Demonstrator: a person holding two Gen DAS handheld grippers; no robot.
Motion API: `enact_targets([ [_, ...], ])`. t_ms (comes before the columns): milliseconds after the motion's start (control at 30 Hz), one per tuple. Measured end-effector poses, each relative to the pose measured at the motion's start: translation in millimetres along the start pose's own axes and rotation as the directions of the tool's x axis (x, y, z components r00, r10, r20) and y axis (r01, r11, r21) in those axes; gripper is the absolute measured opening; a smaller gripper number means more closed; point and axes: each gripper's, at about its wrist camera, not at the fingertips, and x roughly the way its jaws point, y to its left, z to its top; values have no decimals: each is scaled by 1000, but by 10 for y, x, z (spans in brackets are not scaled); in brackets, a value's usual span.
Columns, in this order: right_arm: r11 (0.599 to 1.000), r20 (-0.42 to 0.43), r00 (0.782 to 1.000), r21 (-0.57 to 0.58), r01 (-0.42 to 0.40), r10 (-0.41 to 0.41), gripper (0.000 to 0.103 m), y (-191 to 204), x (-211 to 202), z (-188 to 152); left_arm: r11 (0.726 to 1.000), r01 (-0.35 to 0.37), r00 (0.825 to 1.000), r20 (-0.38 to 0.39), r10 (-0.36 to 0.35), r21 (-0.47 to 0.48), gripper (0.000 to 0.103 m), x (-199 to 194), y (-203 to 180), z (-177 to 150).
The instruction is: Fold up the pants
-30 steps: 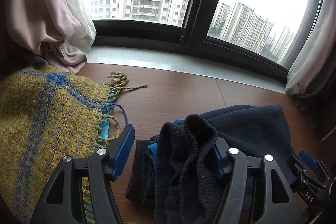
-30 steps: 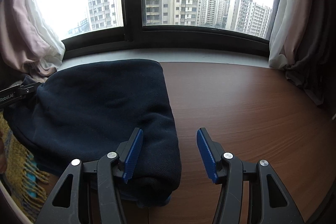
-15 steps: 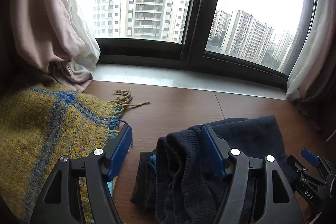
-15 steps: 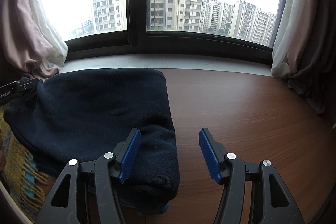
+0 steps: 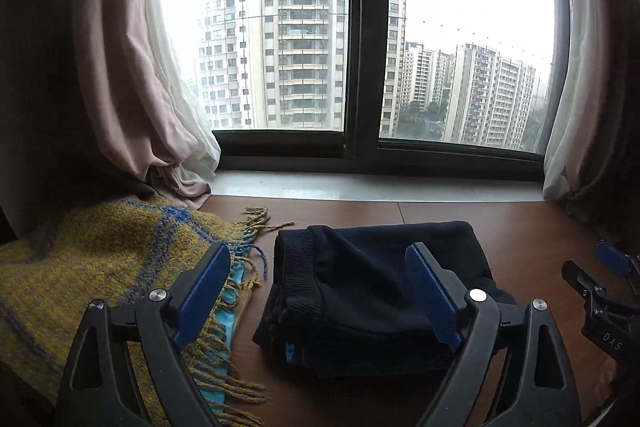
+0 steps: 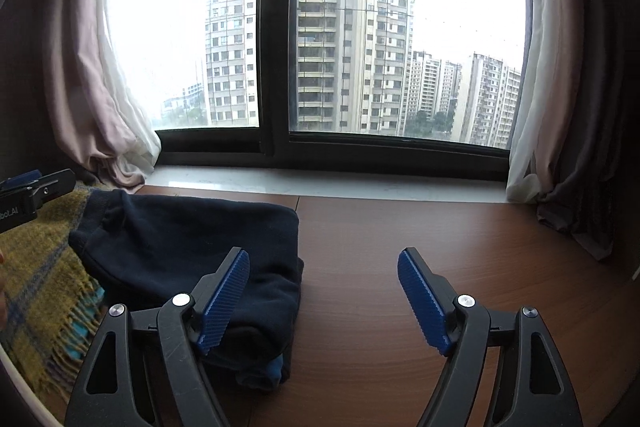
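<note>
Above folded pants [image 5: 372, 291], both grippers wide.

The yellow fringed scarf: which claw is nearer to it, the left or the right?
Left. The left claw is open above the gap between the yellow scarf and the folded pants. The right claw is open over the pants' far edge and bare table.

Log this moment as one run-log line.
pants: folded bundle on table, beside yellow scarf | left claw: open, just widened, holding nothing | right claw: open, just widened, holding nothing
</note>
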Motion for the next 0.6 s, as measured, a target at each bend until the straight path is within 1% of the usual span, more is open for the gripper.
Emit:
enact_targets([
  [67,1000,18,1000,-14,-25,25,81,-56,-129,-14,1000,-21,1000,-10,21,5,91,-122,-99,-67],
  [200,998,41,997,-37,-58,60,81,-148,-354,-53,1000,-11,1000,-11,11,19,91,-372,-303,-213],
  [333,995,67,994,-45,-86,89,81,-261,-590,-96,999,-20,1000,18,19,37,91,-648,-496,-338],
  [433,993,80,991,-51,-106,110,81,-341,-766,-153,999,-6,999,32,5,41,91,-854,-624,-406],
  [600,992,99,988,-48,-118,122,81,-470,-1070,-255,999,-10,998,59,8,40,91,-1201,-795,-518],
])
